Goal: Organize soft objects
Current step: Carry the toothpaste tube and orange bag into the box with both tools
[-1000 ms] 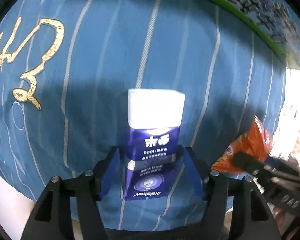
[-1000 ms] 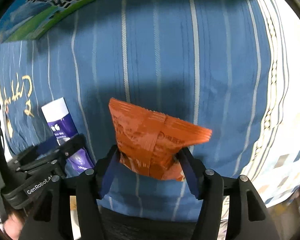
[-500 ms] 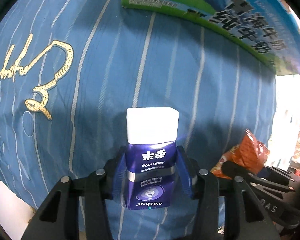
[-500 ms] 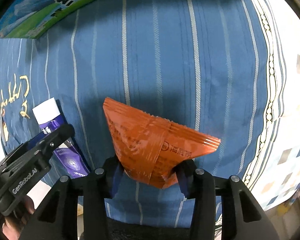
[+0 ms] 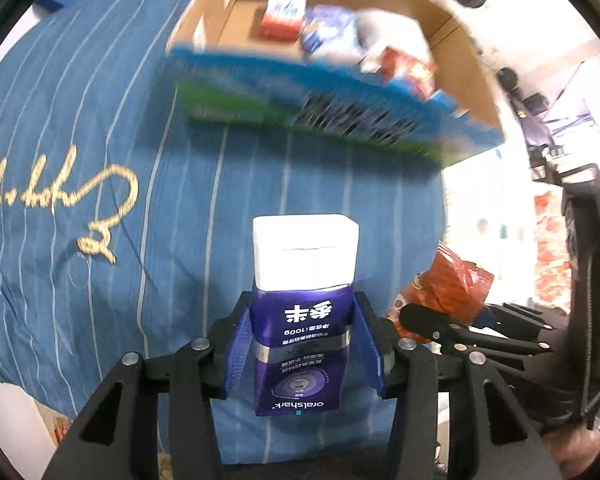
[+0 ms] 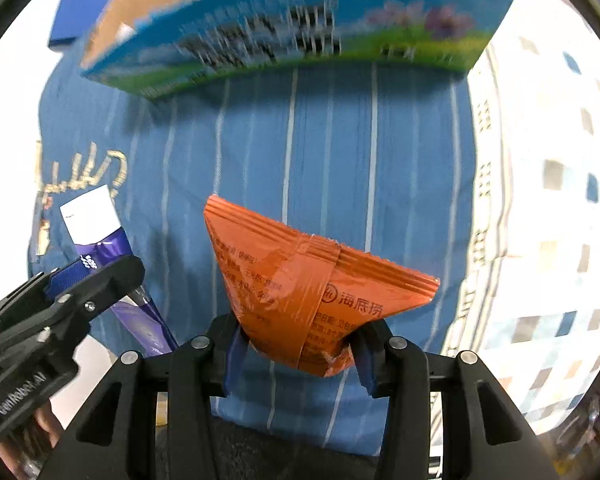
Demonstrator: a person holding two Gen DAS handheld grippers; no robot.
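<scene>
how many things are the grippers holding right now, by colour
purple and white: 1, the toothpaste tube in the left gripper
orange: 1, the snack packet in the right gripper
total: 2
</scene>
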